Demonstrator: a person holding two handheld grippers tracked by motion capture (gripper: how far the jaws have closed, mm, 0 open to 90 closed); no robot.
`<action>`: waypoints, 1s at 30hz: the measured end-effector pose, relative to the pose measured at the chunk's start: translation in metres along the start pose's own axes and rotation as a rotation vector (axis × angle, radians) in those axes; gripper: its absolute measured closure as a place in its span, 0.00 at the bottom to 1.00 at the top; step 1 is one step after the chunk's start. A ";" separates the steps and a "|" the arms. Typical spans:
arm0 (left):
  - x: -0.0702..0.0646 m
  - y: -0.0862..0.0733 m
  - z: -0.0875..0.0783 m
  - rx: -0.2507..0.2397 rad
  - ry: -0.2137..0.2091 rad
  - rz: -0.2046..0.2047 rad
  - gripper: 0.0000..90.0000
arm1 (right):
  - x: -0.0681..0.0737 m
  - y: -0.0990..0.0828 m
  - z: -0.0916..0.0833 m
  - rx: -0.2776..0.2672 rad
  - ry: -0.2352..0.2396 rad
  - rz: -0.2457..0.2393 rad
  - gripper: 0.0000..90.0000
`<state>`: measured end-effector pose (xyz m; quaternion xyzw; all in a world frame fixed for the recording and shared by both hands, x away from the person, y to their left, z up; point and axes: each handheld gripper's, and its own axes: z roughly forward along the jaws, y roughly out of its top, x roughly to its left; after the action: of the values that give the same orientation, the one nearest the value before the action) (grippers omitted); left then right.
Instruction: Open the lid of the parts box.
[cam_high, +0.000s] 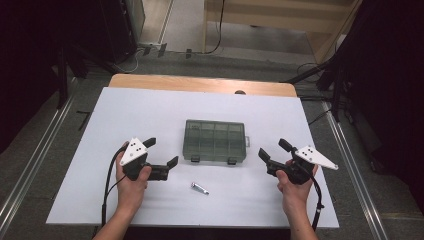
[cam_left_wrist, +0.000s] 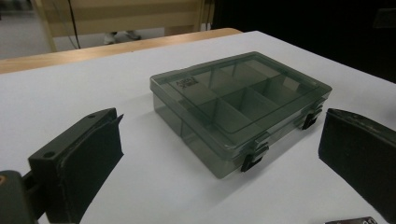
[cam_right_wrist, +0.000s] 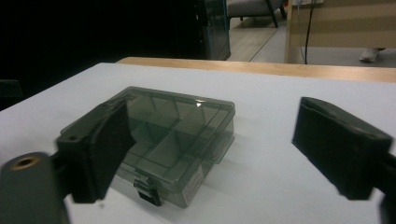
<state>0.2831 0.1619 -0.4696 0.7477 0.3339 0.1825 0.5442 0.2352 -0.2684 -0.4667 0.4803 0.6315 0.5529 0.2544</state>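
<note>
Here, a closed smoky-grey compartment box (cam_high: 215, 140) sits mid-way across the white table top (cam_high: 150, 110), with a gripper at either side.

The box's lid is down, its two black latches facing the person. The left gripper (cam_high: 161, 152) and right gripper (cam_high: 274, 150) both point at it, jaws spread wide, nothing between them, clear of the box. A small metal bolt (cam_high: 199, 188) lies just in front of the box, nearer the left gripper.
</note>
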 end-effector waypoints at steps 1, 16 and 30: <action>-0.001 0.000 0.002 0.005 -0.009 0.001 0.00 | 0.000 0.001 0.002 0.007 0.009 0.002 0.20; -0.005 0.005 0.020 0.019 -0.029 -0.037 0.45 | 0.006 0.003 0.019 0.037 0.001 -0.036 0.75; -0.004 0.011 0.035 0.084 -0.073 -0.026 0.99 | 0.016 0.013 0.036 0.083 -0.003 -0.076 1.00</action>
<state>0.3057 0.1329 -0.4709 0.7715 0.3308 0.1338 0.5267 0.2637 -0.2387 -0.4608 0.4671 0.6711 0.5156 0.2561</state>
